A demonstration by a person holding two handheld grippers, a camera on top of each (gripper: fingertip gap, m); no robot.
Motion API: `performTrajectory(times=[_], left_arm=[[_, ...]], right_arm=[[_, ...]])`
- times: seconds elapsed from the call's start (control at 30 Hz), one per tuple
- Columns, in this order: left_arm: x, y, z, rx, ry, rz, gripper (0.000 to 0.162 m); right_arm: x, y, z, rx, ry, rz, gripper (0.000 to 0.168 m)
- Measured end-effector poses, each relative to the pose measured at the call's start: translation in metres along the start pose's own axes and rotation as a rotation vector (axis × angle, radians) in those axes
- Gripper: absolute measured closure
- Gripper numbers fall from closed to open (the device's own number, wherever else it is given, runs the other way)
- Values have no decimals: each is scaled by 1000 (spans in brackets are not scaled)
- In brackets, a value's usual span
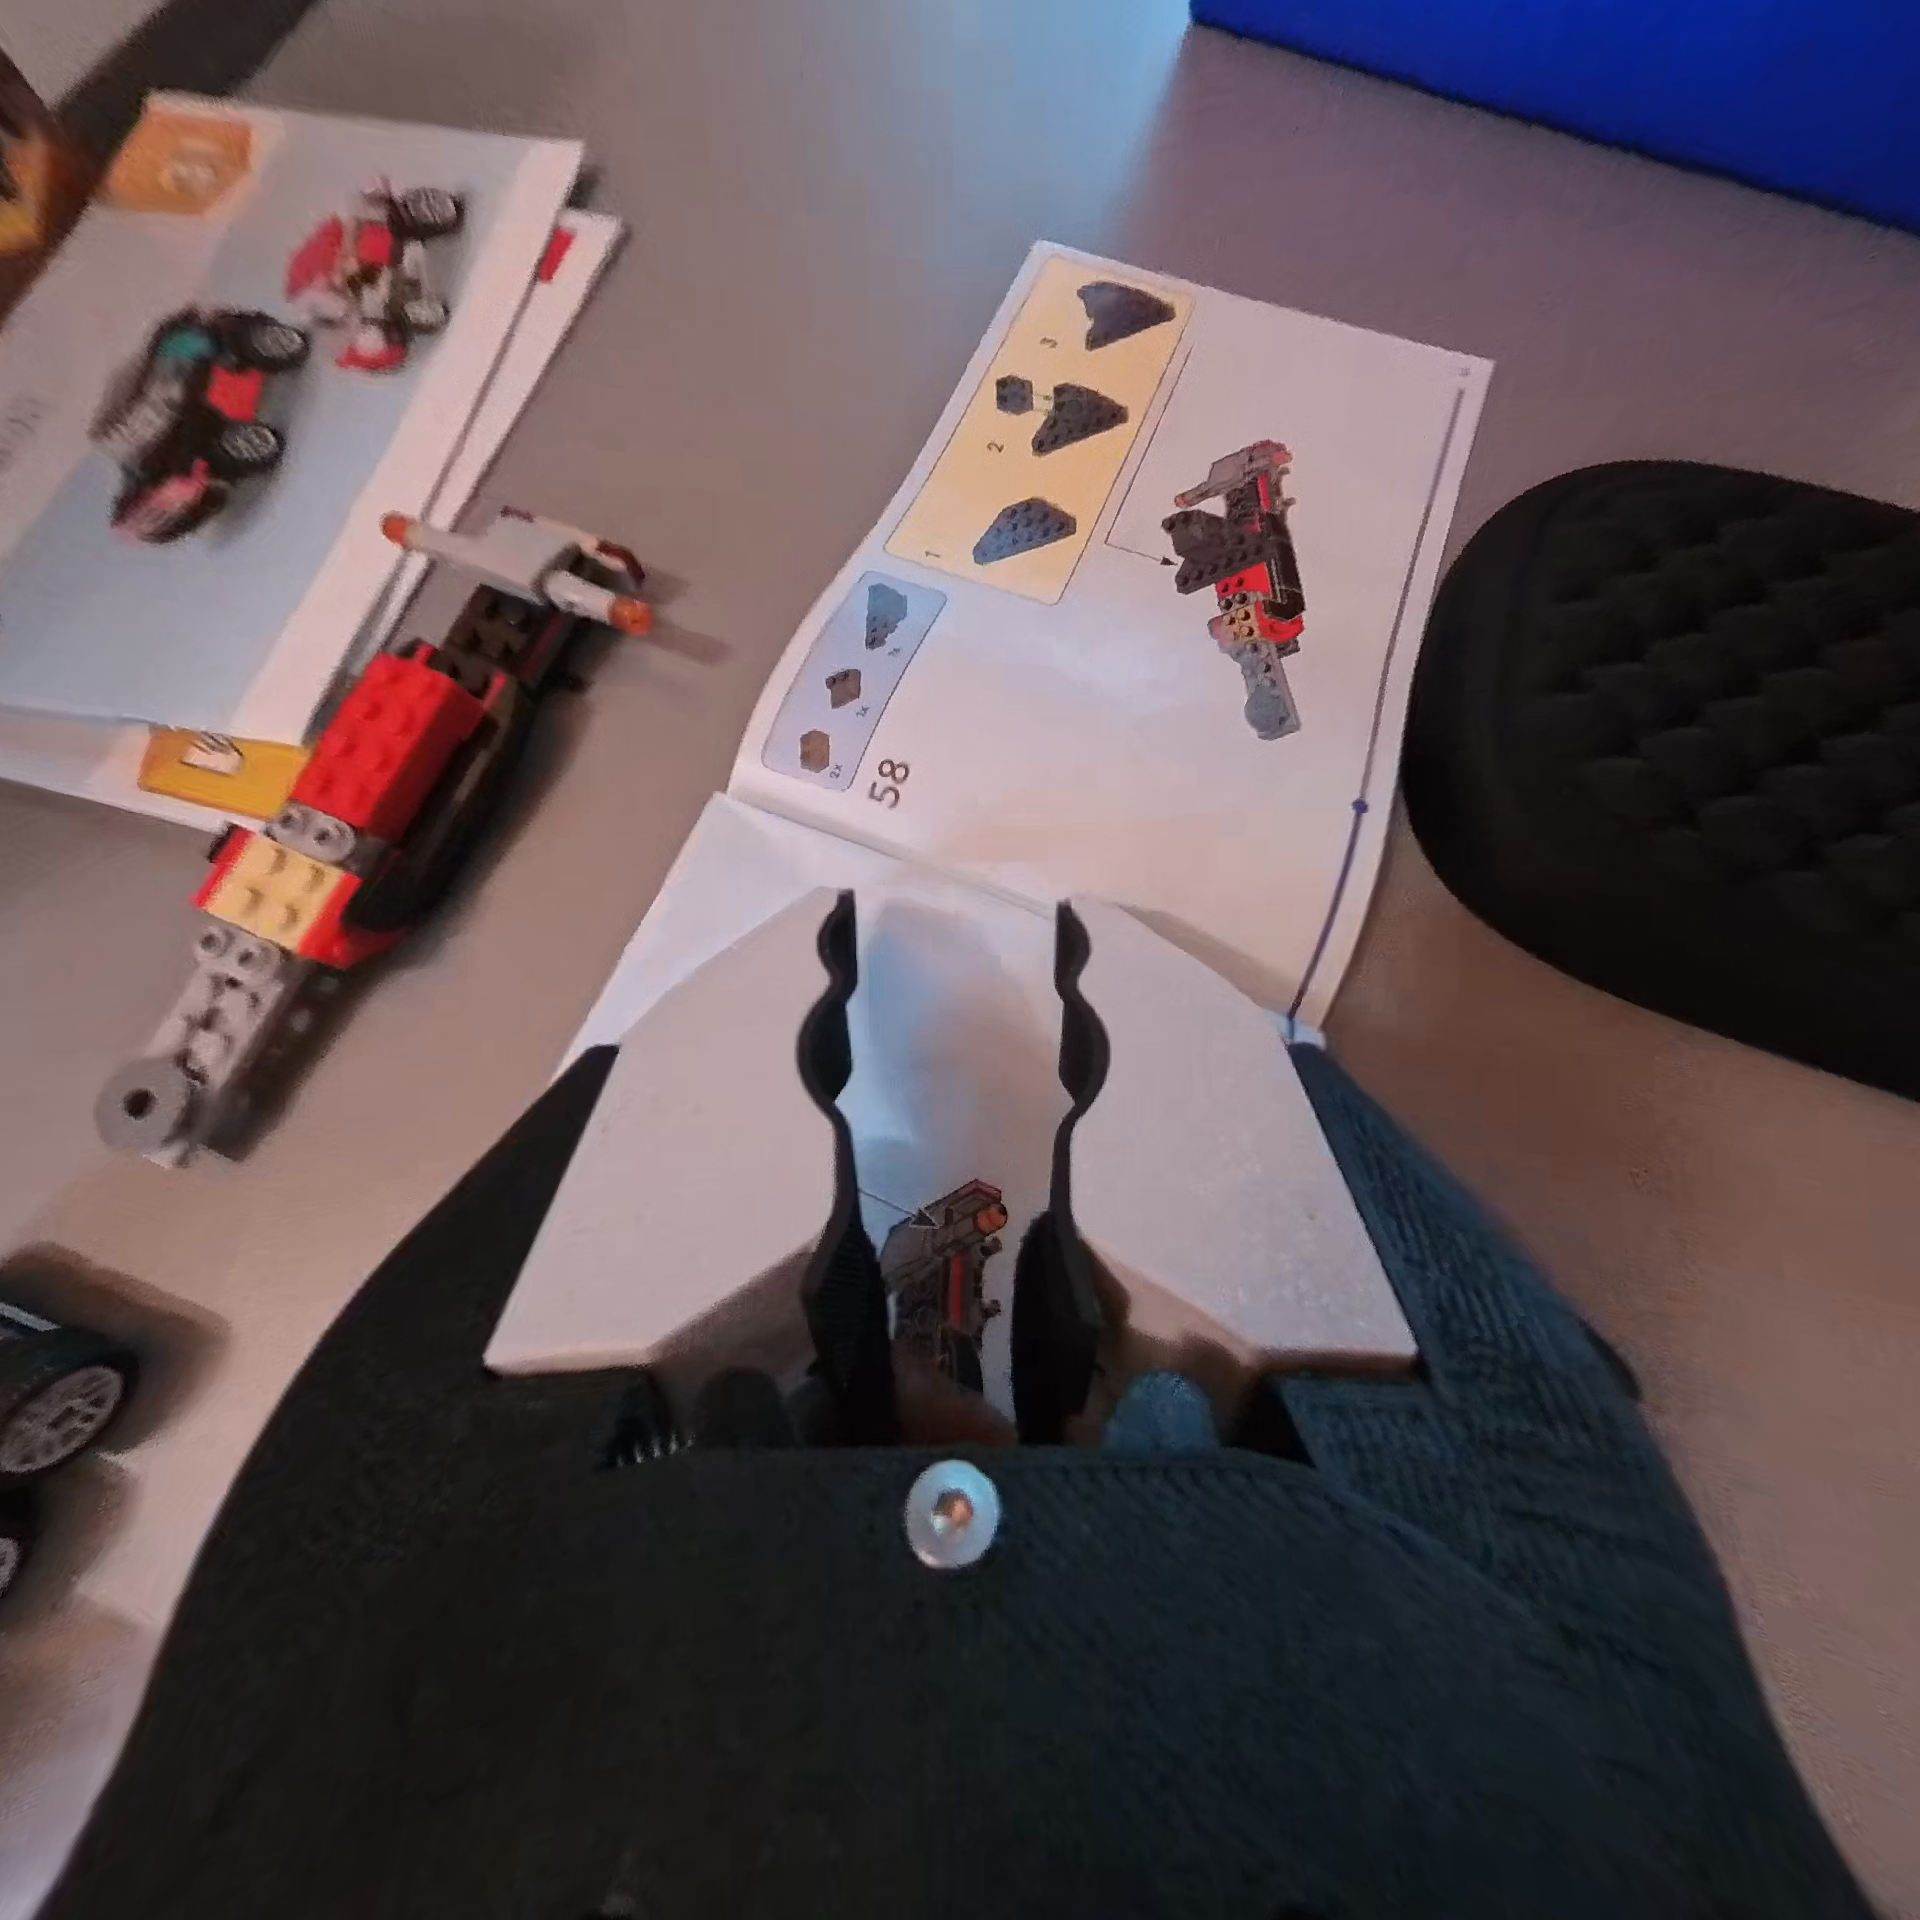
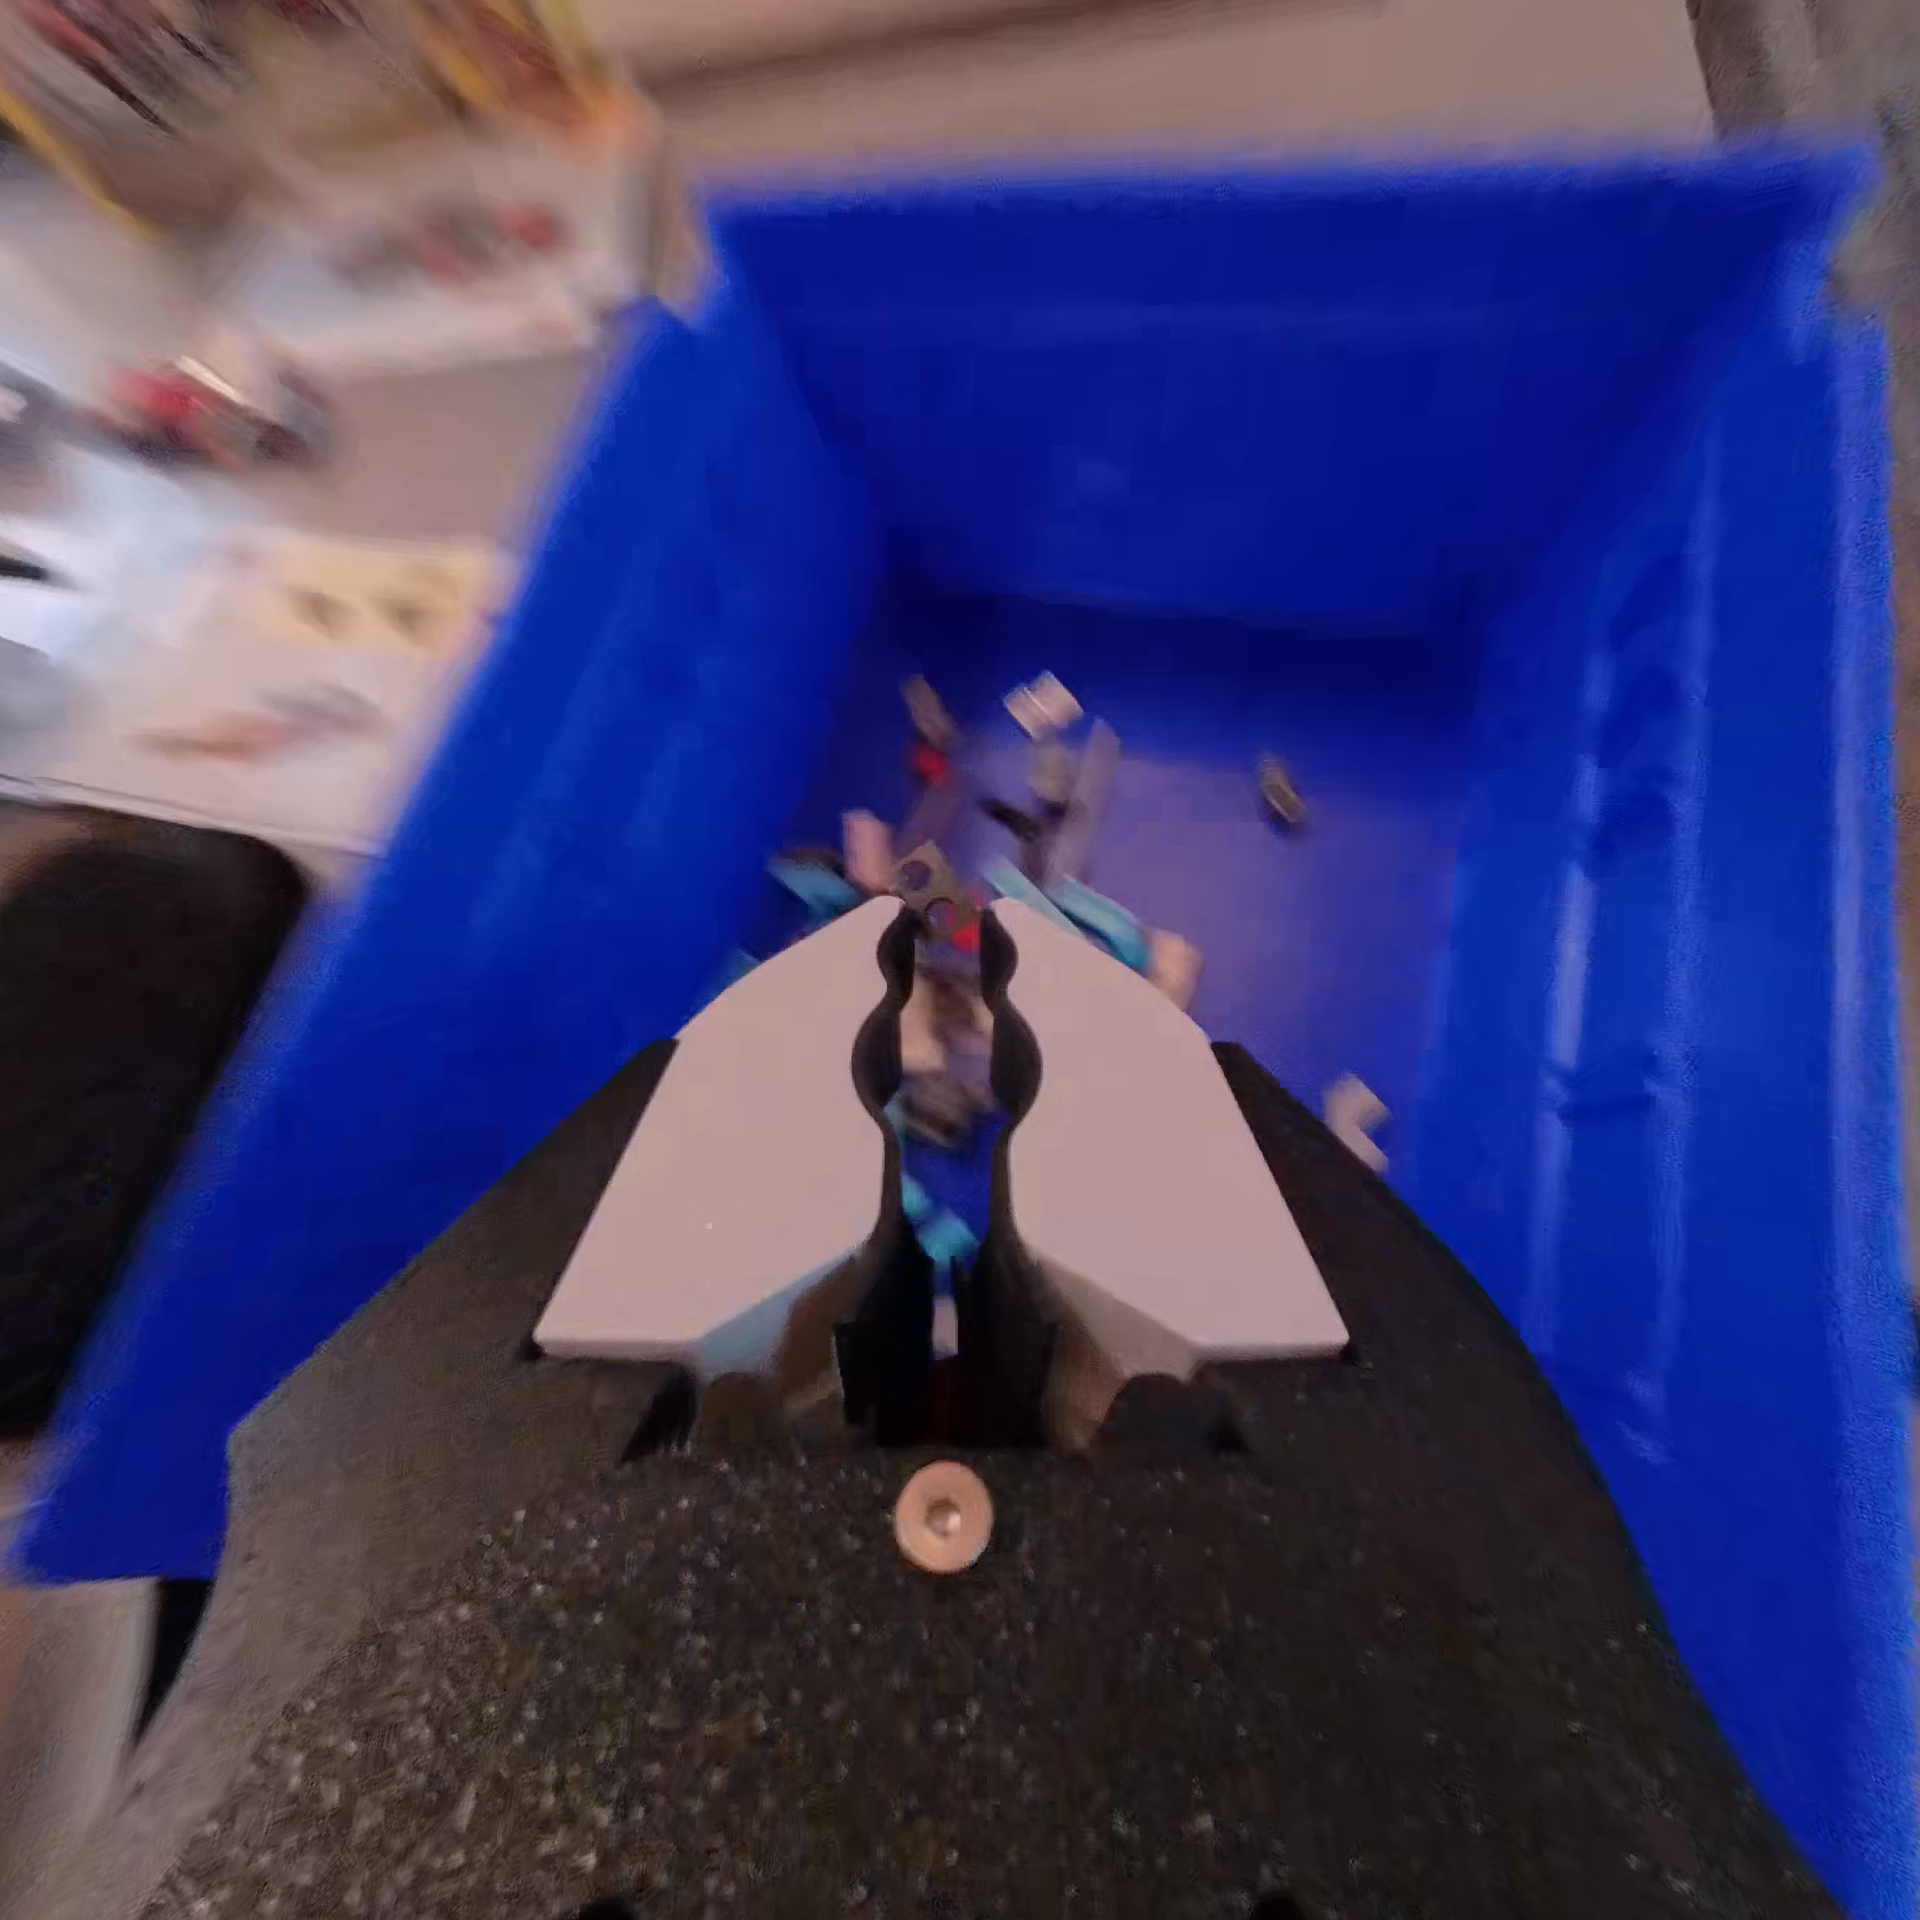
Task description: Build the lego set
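Observation:
My left gripper (image 1: pixel 951 909) is open and empty, hovering over the lower page of an open instruction booklet (image 1: pixel 1143 665) that lies flat on the grey table. A part-built lego model (image 1: pixel 384 769) of red, black, tan and grey bricks lies to its left. My right gripper (image 2: pixel 948 914) is over a blue bin (image 2: pixel 1143 416) and is shut on a small dark grey lego piece (image 2: pixel 928 886) at its fingertips. Several loose pieces (image 2: pixel 1039 769) lie on the bin floor below. The right wrist view is blurred.
A black textured pad (image 1: pixel 1683 748) lies right of the booklet and also shows in the right wrist view (image 2: pixel 114 1091). More booklets (image 1: pixel 208 468) lie at the far left. A black wheel (image 1: pixel 52 1392) sits at the left edge. The blue bin's corner (image 1: pixel 1662 94) is at the top right. My right fingertips sit around 40 centimetres from my left ones.

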State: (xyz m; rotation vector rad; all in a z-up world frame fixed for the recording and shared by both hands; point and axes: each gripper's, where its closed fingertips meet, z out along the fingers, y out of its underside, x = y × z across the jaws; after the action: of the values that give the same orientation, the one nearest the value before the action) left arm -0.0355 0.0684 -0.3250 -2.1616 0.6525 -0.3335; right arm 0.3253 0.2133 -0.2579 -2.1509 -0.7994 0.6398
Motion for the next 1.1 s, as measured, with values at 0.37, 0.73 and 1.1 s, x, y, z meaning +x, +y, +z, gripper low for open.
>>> performTrajectory(times=[0.37,0.73,1.1], left_arm=[[93,-120,-86,819,101,498,121],[120,-98,-62,596,4,957,135],[118,-81,-41,418,-104,1146,152]], right_arm=[[-258,-74,5,93,-720,-307,156],[-316,-6,63,-422,-890,-485,156],[-322,0,64,-480,-929,-512,156]])
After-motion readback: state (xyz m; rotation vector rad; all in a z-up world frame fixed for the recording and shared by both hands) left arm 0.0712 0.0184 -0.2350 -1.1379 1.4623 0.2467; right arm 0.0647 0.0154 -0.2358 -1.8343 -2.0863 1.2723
